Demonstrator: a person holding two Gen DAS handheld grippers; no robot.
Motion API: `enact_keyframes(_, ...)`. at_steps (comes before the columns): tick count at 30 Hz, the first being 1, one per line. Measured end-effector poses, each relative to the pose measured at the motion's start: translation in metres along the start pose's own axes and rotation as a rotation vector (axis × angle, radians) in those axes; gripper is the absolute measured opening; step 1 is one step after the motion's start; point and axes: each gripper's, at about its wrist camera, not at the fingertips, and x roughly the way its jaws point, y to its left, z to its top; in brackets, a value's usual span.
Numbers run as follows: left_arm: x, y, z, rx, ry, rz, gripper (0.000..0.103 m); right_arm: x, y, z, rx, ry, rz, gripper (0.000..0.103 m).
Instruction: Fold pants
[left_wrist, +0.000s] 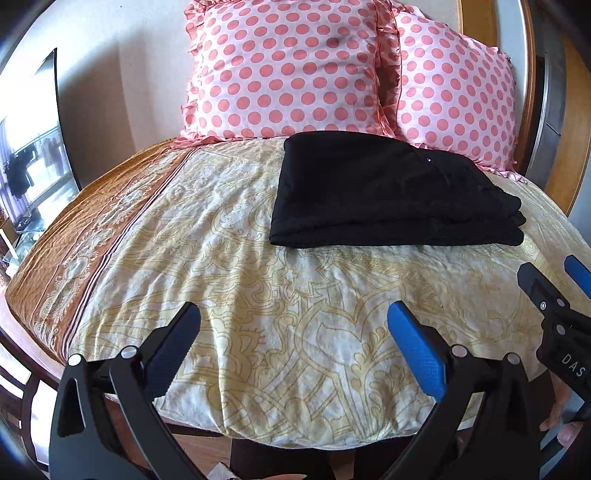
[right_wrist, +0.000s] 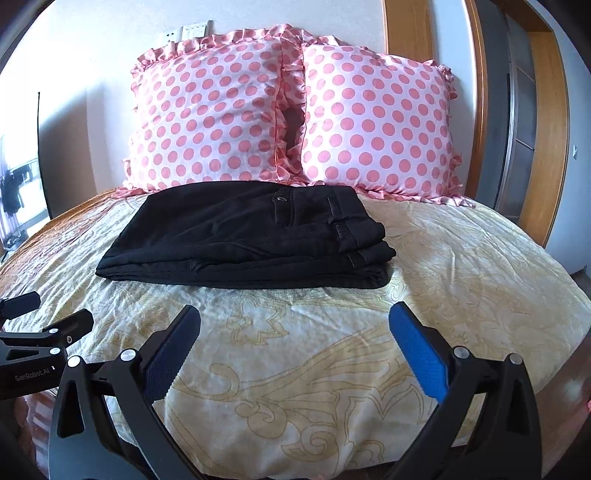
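Lying folded in a neat stack on the bed (right_wrist: 461, 295), just before the pillows (right_wrist: 288, 110): pants (right_wrist: 236, 236). Hovering wide open and empty, well short: left gripper (left_wrist: 295, 343), right gripper (right_wrist: 295, 347). Risking toppling the layers by snagging an edge.

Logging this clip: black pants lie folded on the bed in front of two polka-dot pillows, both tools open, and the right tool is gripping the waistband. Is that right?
Not quite. The right tool grips nothing: in the right wrist view its open fingers hang over bare bedspread, apart from the waistband. The rest holds: black pants folded before two polka-dot pillows, left tool open too.
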Motion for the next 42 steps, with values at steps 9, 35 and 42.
enact_keyframes(9,-0.0025,-0.0018,-0.0046,0.014,0.000,0.016,0.101,-0.0016,0.0035,-0.0049,-0.016,0.009,-0.028,0.102)
enact_keyframes(35,0.0034,-0.0072,-0.0068,0.048,0.025,0.010,0.101,0.0033,0.0052,-0.0063,-0.040,0.024,-0.072,0.102)
enact_keyframes(42,0.0046,-0.0078,-0.0069,0.049,0.033,0.008,0.101,0.0052,0.0045,-0.0068,-0.039,0.029,-0.069,0.102)
